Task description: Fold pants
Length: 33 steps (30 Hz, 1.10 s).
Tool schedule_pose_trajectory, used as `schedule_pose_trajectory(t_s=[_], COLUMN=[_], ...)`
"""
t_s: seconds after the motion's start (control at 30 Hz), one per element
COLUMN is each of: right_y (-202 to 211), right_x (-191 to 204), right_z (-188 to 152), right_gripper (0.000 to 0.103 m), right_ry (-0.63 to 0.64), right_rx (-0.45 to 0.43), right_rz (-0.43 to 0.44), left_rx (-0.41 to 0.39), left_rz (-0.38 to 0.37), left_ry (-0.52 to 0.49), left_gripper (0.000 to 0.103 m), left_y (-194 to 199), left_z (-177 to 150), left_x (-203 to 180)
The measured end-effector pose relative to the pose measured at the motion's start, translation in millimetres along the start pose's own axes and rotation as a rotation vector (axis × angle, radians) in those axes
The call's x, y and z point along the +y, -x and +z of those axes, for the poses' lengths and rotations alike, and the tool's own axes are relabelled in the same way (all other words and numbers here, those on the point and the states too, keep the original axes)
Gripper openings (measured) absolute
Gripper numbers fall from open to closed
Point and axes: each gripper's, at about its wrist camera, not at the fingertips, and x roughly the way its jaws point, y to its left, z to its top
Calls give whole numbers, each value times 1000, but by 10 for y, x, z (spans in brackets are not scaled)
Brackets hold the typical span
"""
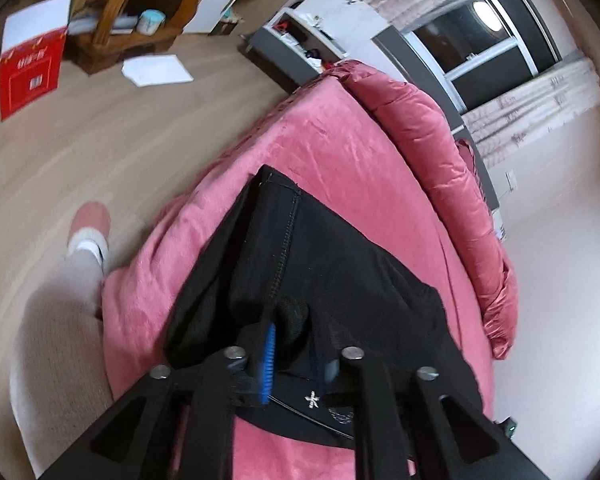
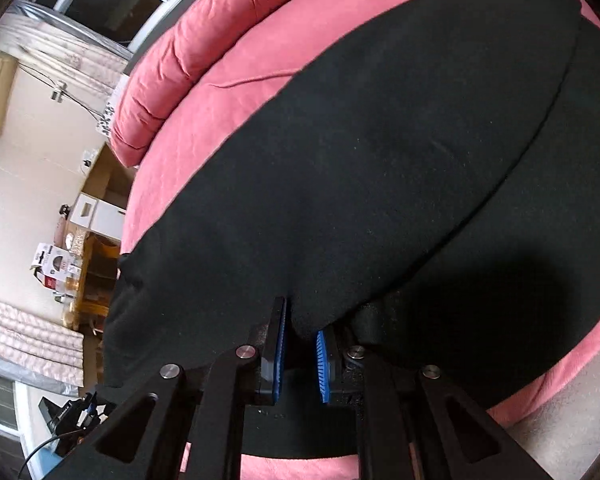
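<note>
Mid-fold: black pants (image 2: 380, 140) lie on the pink bed (image 1: 300, 128), my left hand-held gripper (image 1: 296, 356) & right hand-held gripper (image 2: 300, 356) each pinching cloth; next, lay it flat w/ edges matched, then release.

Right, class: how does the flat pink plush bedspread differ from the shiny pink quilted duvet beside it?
The flat pink plush bedspread looks matte and fuzzy; the shiny pink quilted duvet has a satin sheen. The bedspread lies spread flat; the duvet is bunched into a puffy roll along one edge. The black pants rest on the bedspread, not the duvet. Both are pink bedding.
</note>
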Motion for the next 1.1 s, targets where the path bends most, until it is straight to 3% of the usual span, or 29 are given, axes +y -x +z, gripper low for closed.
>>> schedule_pose_trajectory(t_s=[0.03, 0.2, 0.33, 0.4, 0.47, 0.53, 0.63, 0.73, 0.9, 1.0, 1.1], right_y=[29, 281, 445, 473, 467, 523, 703, 999, 1081, 981, 866], right_x=[-16, -181, -429, -607, -780, -857, -690, -480, -539, -915, -1116], right_z=[21, 193, 444, 601, 760, 846, 869, 730, 430, 246, 115], right_gripper=[16, 41, 44, 44, 40, 9, 9, 9, 9, 9, 9], right_ry=[-6, -45, -88, -132, -177, -191, -127, -42, -32, -137, -227], right_rx=[-8, -98, -190, -223, -237, -250, -296, -315, -261, -180, -161], right_rz=[14, 13, -47, -71, -99, -92, -80, -73, -132, -134, -96], left_rx=[6, 65, 80, 85, 95, 82, 9, -41, -30, -1, 22], left_rz=[-17, -65, 12, 60, 108, 155, 195, 192, 234, 308, 297], left_ry=[29, 132, 82, 31, -25, -78, -145, -143, -136, -142, -86], left_gripper=[29, 34, 34, 26, 6, 4, 4, 4, 4, 4, 4], left_y=[11, 69, 36, 3, -40, -40, 111, 261, 233, 156, 101], left_z=[-4, -50, -107, -125, -130, -117, 7, 154, 187, 121, 81], left_x=[30, 114, 38, -19, -72, -122, -215, -216, -80, 57, 178])
